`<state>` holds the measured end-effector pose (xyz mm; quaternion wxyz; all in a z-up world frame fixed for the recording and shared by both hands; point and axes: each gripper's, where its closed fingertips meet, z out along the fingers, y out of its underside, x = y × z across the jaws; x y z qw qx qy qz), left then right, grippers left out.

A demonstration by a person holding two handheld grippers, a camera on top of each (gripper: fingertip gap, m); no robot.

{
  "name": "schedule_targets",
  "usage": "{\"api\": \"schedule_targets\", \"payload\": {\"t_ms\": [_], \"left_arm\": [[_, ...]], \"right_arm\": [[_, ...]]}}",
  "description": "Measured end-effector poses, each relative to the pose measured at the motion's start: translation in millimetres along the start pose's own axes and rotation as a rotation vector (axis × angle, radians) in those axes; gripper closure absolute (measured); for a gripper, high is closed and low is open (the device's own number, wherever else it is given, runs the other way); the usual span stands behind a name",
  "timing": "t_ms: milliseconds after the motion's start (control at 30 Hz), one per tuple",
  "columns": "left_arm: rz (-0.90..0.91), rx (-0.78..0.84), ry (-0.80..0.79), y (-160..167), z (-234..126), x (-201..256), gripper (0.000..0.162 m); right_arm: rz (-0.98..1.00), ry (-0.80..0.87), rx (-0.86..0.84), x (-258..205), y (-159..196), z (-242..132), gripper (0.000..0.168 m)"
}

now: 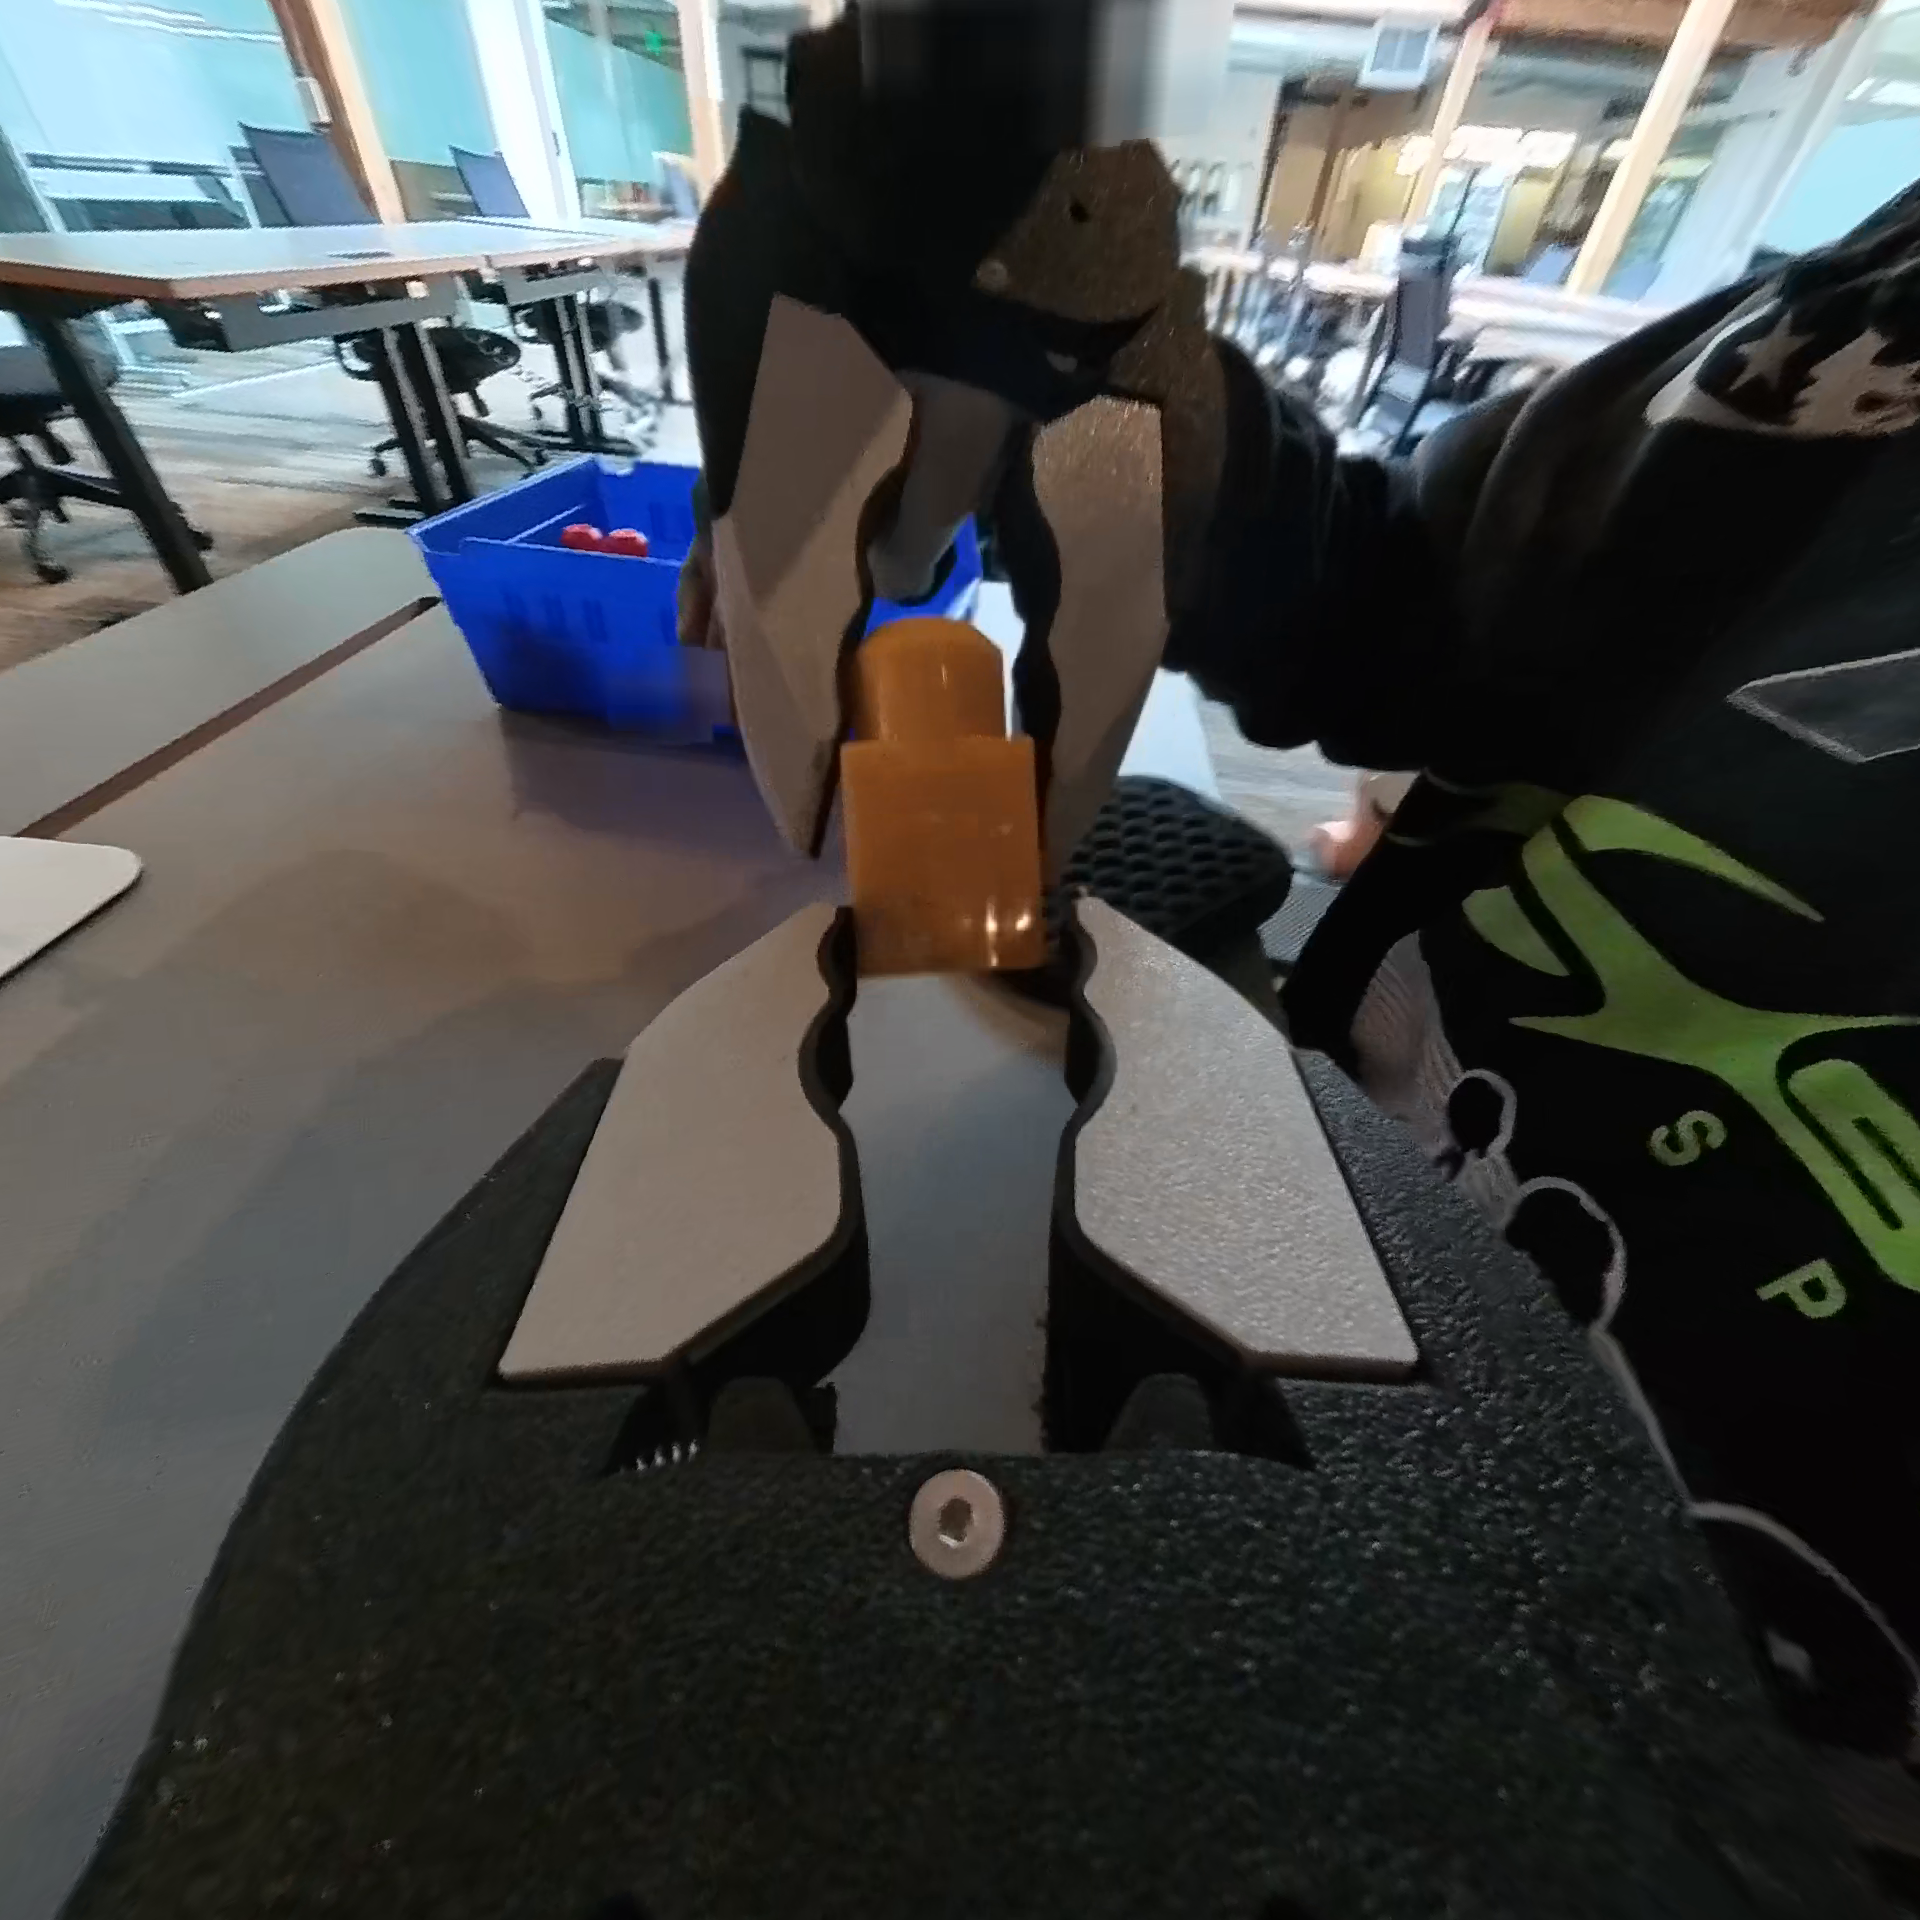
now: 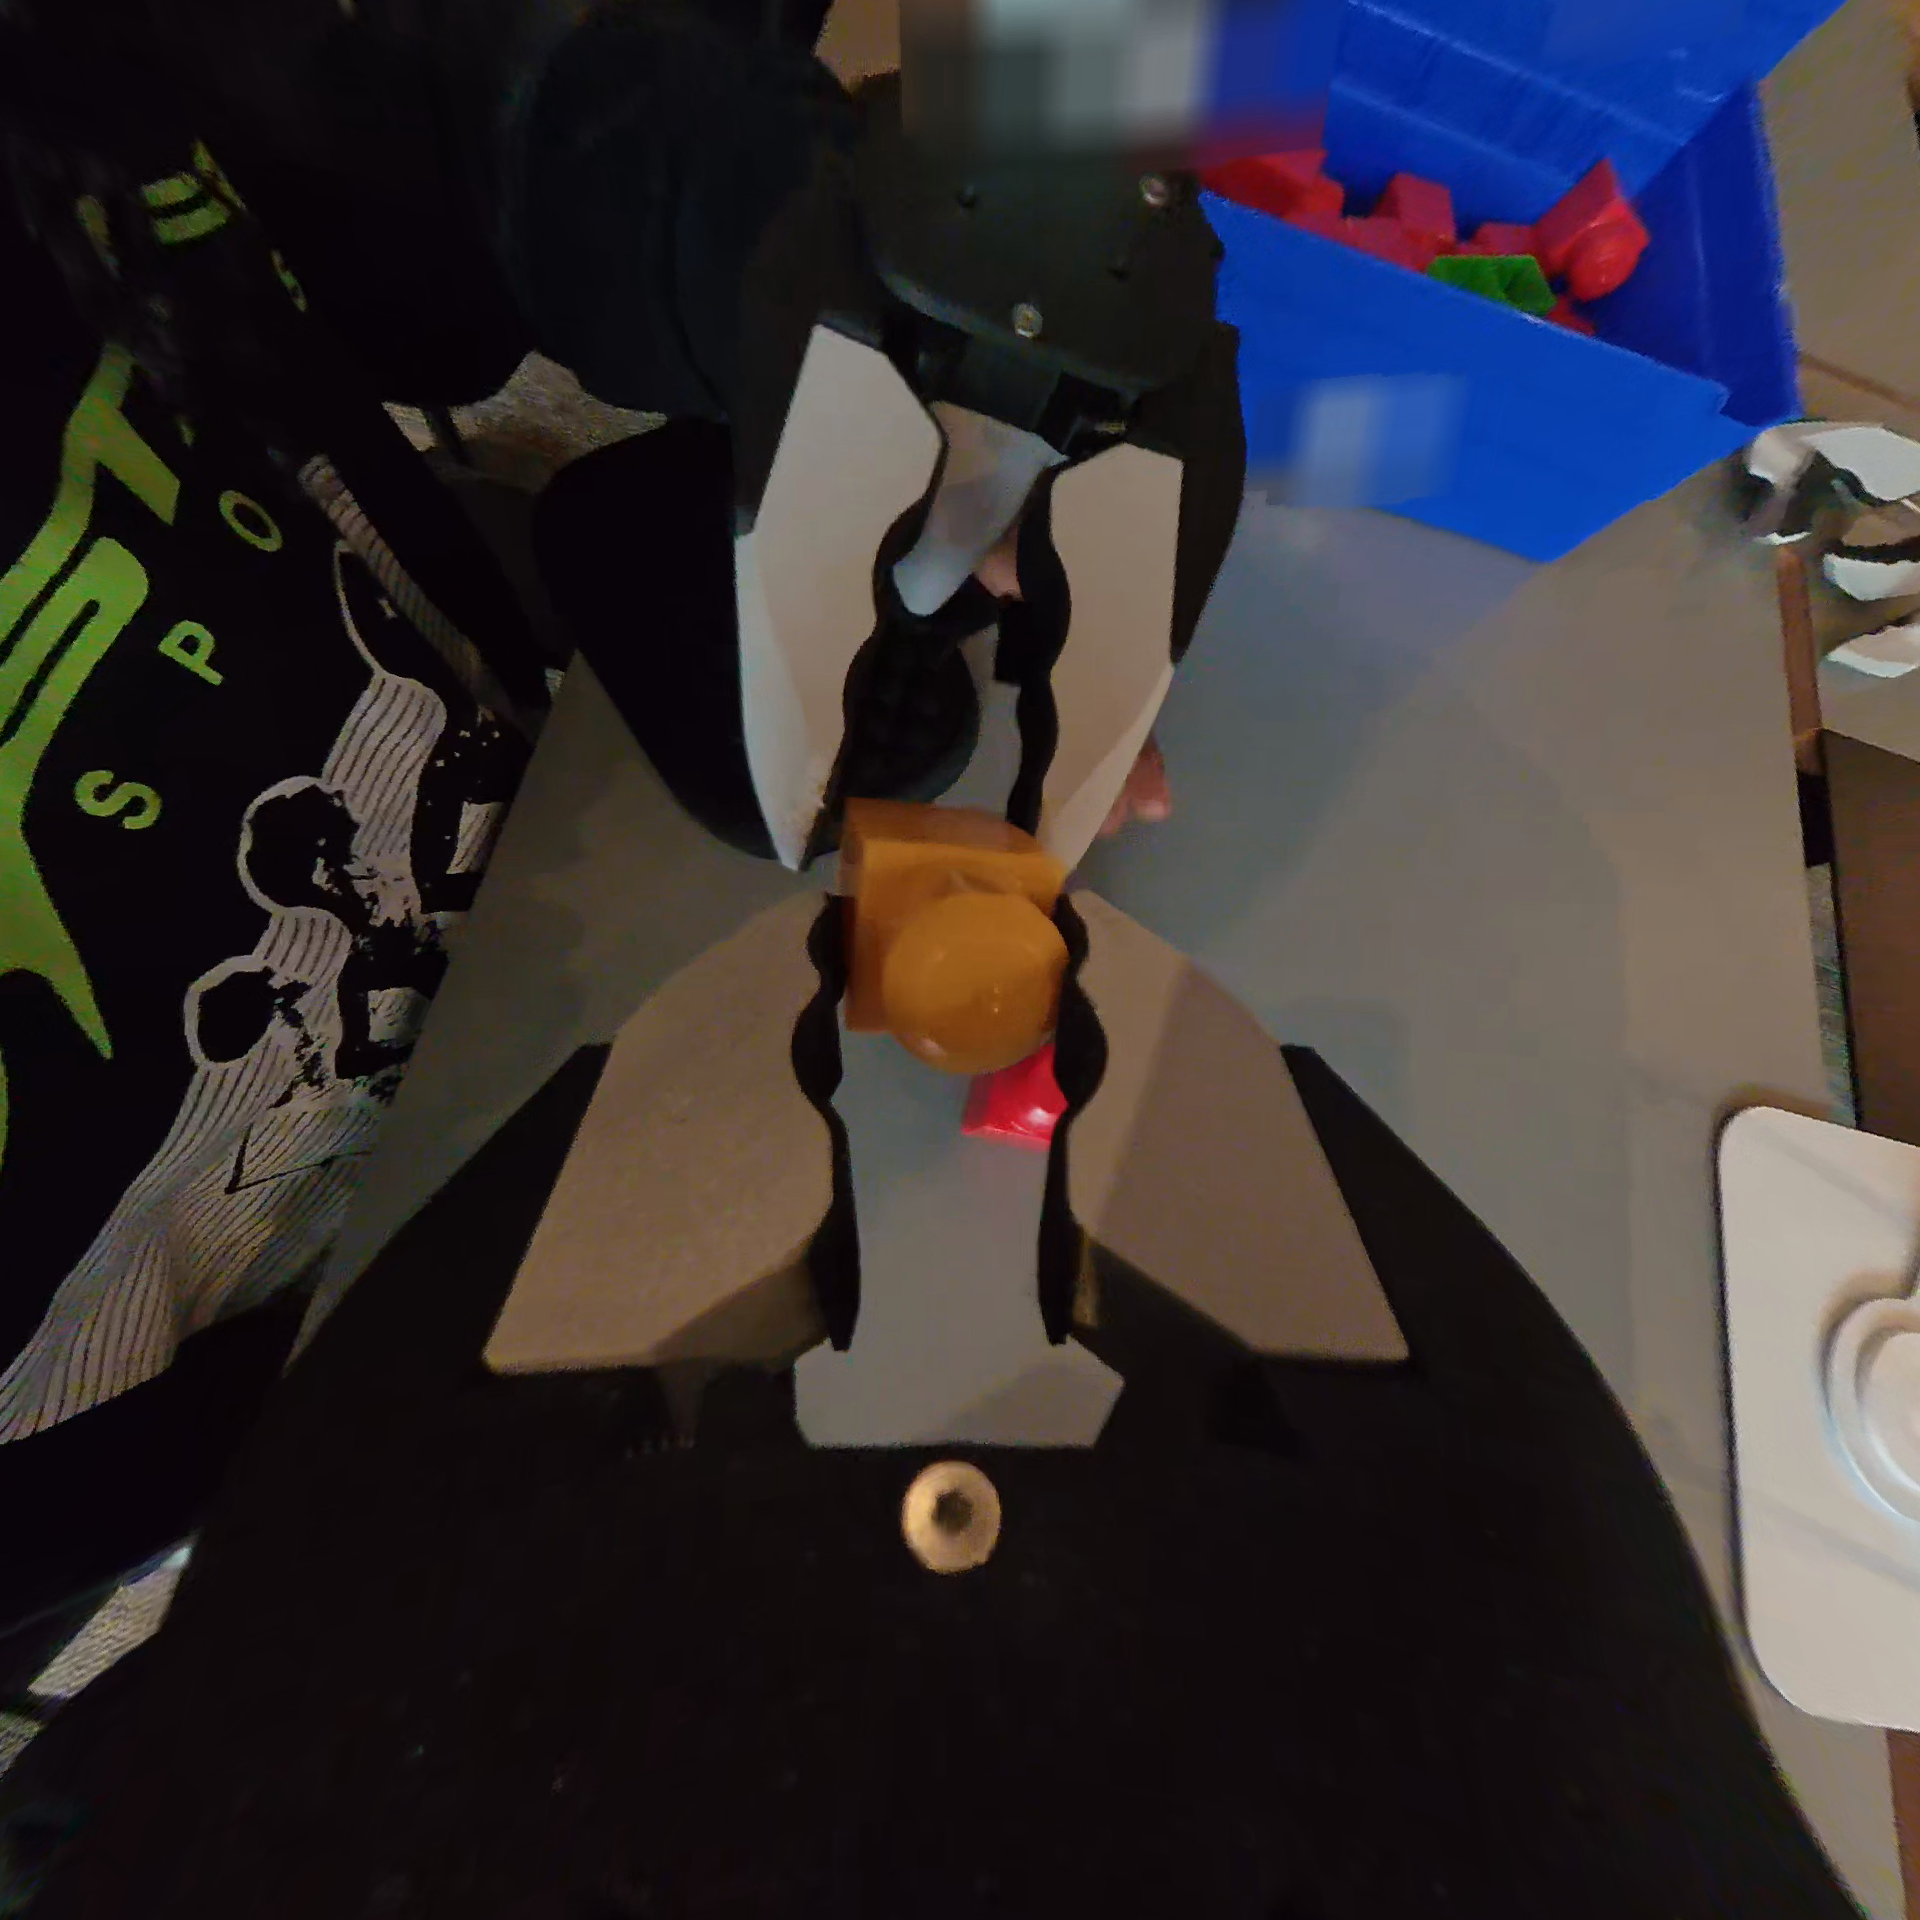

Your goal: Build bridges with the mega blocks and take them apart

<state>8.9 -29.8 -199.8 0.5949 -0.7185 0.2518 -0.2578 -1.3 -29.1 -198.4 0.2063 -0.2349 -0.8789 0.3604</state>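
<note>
Office desks (image 1: 260, 260), chairs (image 1: 473, 358), glass walls (image 1: 125, 114)

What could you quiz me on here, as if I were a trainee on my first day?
1. True or false: the left tool and the right tool both grip the orange block.
2. What colour is the bin that holds spare blocks? A blue, B yellow, C white.
3. Fill in: in the right wrist view, a ___ block lies on the table below the orange one.

Key: 1 true; 2 A; 3 red.
</note>
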Motion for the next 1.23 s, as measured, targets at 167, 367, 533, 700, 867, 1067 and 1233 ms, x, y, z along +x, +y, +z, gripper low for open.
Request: {"api": "schedule_targets", "payload": {"t_ms": [167, 367, 533, 700, 867, 1067, 1233], "left_arm": [[0.122, -0.154, -0.205, 23.4, -16.9, -22.1, 0.125], [0.166, -0.227, -0.417, 42.5, -43.8, -41.6, 0.128], [0.098, -0.161, -0.489, 42.2, -61.5, -44.1, 0.13], [0.065, -0.094, -0.561, 36.0, -79.1, -43.8, 0.13], [0.048, -0.057, -0.643, 34.0, -97.4, -45.1, 0.13], [0.027, 0.011, -0.708, 26.6, -117.1, -43.9, 0.131], [0.009, 0.022, -0.745, 28.0, -130.0, -44.3, 0.131]], "right_arm": [[0.015, 0.097, -0.118, 16.8, 23.2, -10.9, 0.131], [0.08, 0.12, -0.381, 18.7, 82.5, 3.7, 0.131], [0.124, 0.087, -0.528, 18.5, 122.9, 23.0, 0.13], [0.142, 0.059, -0.601, 21.6, 140.2, 36.5, 0.13], [0.121, 0.047, -0.623, 22.5, 143.5, 45.0, 0.13], [0.103, 0.026, -0.635, 20.5, 144.1, 50.1, 0.13], [0.1, 0.007, -0.626, 20.4, 144.4, 54.5, 0.13]]}}
